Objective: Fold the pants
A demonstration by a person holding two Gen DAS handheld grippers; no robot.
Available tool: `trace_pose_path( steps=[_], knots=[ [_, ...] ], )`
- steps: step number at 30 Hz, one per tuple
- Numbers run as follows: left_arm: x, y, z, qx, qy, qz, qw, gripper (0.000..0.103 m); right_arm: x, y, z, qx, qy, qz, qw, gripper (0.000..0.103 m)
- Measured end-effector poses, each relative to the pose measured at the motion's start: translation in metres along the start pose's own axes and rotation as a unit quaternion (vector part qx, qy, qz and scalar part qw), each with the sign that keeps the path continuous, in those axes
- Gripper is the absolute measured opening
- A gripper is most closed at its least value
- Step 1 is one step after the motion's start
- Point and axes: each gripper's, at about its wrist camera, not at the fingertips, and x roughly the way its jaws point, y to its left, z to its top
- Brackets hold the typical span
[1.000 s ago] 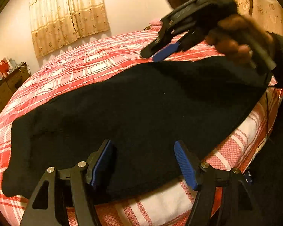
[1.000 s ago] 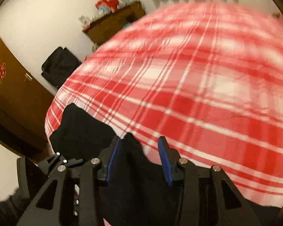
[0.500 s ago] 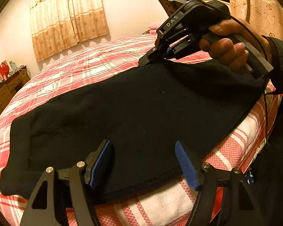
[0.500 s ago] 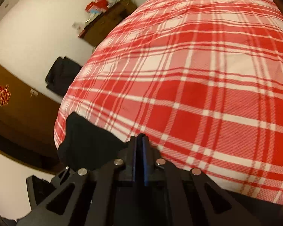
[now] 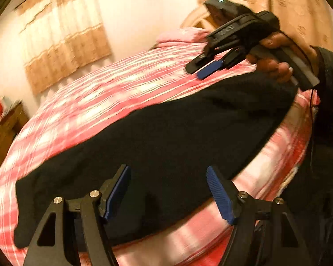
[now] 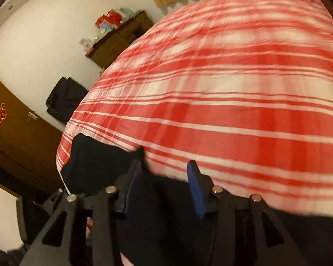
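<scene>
Black pants (image 5: 166, 137) lie flat across the near edge of a red and white plaid bed (image 5: 95, 102). My left gripper (image 5: 168, 190) is open and empty, just above their near hem. My right gripper (image 5: 202, 71) shows in the left wrist view at the far right, held in a hand, open and lifted clear of the pants' far edge. In the right wrist view my right gripper (image 6: 164, 173) is open above the pants (image 6: 95, 164), with the bed (image 6: 233, 88) beyond.
A brown dresser (image 6: 119, 40) with boxes stands by the wall. A black bag (image 6: 64, 99) sits on the floor next to a dark wooden door (image 6: 15, 137). Curtains (image 5: 64, 44) hang behind the bed. A pink pillow (image 5: 179, 35) lies at the bed's head.
My right gripper was shut on the pants' far edge half a second ago; now it has opened and lifted off. My left gripper stays open over the near hem.
</scene>
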Motion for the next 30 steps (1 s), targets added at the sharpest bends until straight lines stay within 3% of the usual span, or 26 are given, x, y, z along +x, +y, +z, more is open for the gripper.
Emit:
trace_pose_path(
  steps=[6,10,14,18,22,28,30],
  knots=[
    [0.020,-0.055,0.053,0.056,-0.014,-0.066,0.9961,0.072,-0.131,-0.068,-0.059,0.053,-0.074,-0.092,0.992,0.054],
    [0.035,-0.112,0.094,0.100,-0.027,-0.141,0.9845,0.072,-0.237,-0.109,-0.111,0.131,-0.161,-0.152,0.966,0.057],
    [0.051,-0.158,0.123,0.131,-0.029,-0.177,0.9751,0.072,-0.307,-0.129,-0.150,0.189,-0.224,-0.184,0.938,0.058],
    [0.067,-0.188,0.148,0.134,-0.023,-0.203,0.9697,0.072,-0.334,-0.145,-0.174,0.233,-0.256,-0.191,0.918,0.058],
    [0.077,-0.221,0.161,0.147,-0.023,-0.205,0.9675,0.072,-0.343,-0.169,-0.189,0.269,-0.272,-0.184,0.905,0.058],
    [0.099,-0.239,0.167,0.143,-0.010,-0.203,0.9686,0.072,-0.346,-0.184,-0.200,0.285,-0.267,-0.179,0.903,0.056],
    [0.103,-0.238,0.165,0.138,-0.007,-0.200,0.9700,0.067,-0.346,-0.188,-0.200,0.283,-0.278,-0.175,0.901,0.054]
  ],
)
